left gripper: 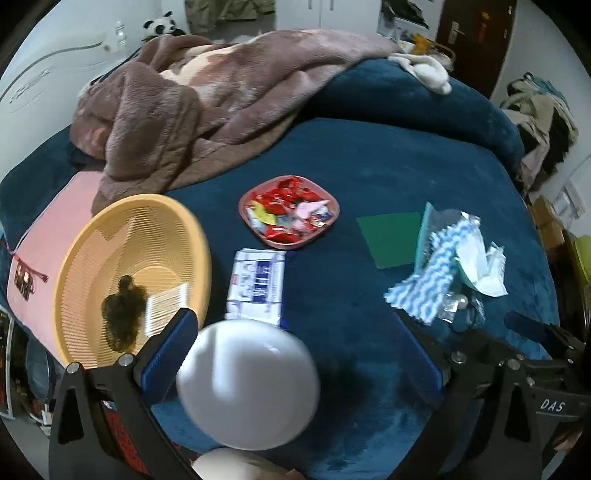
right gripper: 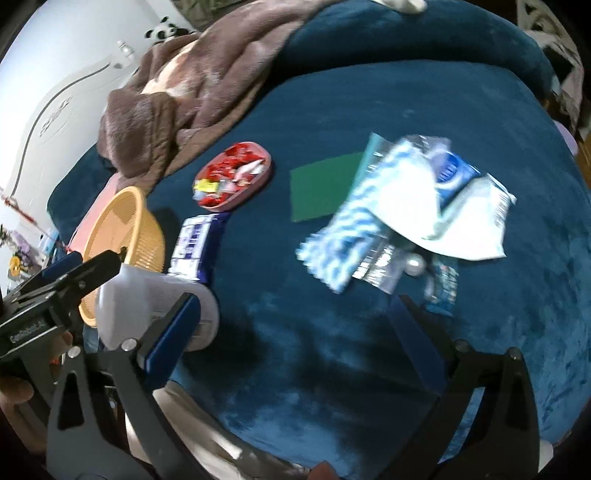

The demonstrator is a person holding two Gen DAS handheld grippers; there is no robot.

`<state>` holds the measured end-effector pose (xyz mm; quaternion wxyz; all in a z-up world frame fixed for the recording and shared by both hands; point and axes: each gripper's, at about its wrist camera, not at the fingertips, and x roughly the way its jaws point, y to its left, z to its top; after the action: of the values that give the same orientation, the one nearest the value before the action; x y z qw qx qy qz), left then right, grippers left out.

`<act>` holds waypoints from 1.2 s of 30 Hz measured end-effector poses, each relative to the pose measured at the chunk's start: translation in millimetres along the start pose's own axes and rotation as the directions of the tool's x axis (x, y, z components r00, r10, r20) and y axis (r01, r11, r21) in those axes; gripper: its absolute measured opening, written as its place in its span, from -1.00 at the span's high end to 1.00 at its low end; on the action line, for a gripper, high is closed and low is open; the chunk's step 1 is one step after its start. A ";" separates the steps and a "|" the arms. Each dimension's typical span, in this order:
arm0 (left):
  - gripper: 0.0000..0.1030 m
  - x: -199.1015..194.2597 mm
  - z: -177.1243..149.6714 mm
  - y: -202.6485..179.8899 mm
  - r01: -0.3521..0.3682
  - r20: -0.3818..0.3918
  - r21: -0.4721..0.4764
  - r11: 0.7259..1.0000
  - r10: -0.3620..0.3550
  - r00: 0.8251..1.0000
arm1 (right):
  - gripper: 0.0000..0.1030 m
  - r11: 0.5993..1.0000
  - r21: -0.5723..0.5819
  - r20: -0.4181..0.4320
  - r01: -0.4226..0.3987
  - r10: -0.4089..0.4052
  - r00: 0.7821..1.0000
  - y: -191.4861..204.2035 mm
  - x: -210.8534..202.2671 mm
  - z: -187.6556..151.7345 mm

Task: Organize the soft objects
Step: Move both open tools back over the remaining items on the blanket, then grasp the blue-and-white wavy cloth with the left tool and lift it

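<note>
I am working over a bed covered in a deep blue plush blanket (left gripper: 388, 155), with a crumpled brown fleece throw (left gripper: 192, 99) heaped at its far side and a white wall, a panda toy (left gripper: 160, 27) and a dark door (left gripper: 476, 33) beyond. My left gripper (left gripper: 299, 350) has its jaws spread wide, nothing clamped; a white rounded soft object (left gripper: 247, 384) sits between them, close against the left finger, though I cannot tell whether it touches. The orange slotted basket (left gripper: 92, 236) lies just left of it, tilted, holding a dark tuft and a white comb. Past it sit a tissue pack (left gripper: 256, 286) and a pink dish of wrapped sweets (left gripper: 289, 210). My right gripper (right gripper: 295, 332) is also released, hovering empty over bare blanket, near a green sheet (right gripper: 321, 188) and a blurred heap of blue-and-white cloth and packets (right gripper: 399, 206).
</note>
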<state>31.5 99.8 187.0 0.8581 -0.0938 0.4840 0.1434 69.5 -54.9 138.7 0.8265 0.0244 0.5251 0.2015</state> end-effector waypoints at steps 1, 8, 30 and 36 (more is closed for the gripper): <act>-0.99 1.1 -0.5 -5.8 0.004 -0.003 0.008 1.000 -0.004 1.000 | -1.00 1.000 0.012 -0.002 0.002 -0.002 1.000 -6.4 -1.1 -0.7; -0.99 11.7 -4.7 -45.6 0.047 -0.028 0.071 0.996 -0.045 0.999 | -1.00 0.996 0.081 -0.005 0.035 -0.035 0.999 -51.3 -6.4 -13.4; -0.31 127.3 -6.1 -162.6 0.133 -0.161 0.236 0.963 -0.096 0.982 | -1.00 0.966 0.230 -0.060 0.116 -0.104 0.993 -149.6 8.8 -39.1; 0.85 158.0 7.9 -180.6 0.155 -0.184 0.245 0.957 -0.111 0.977 | -1.00 0.968 0.222 -0.059 0.119 -0.108 0.992 -159.7 11.7 -37.6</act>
<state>176.2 -43.3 59.6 0.8269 -0.0258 0.5617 0.0124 90.0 -203.7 71.6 0.8163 0.0830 0.5640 0.0938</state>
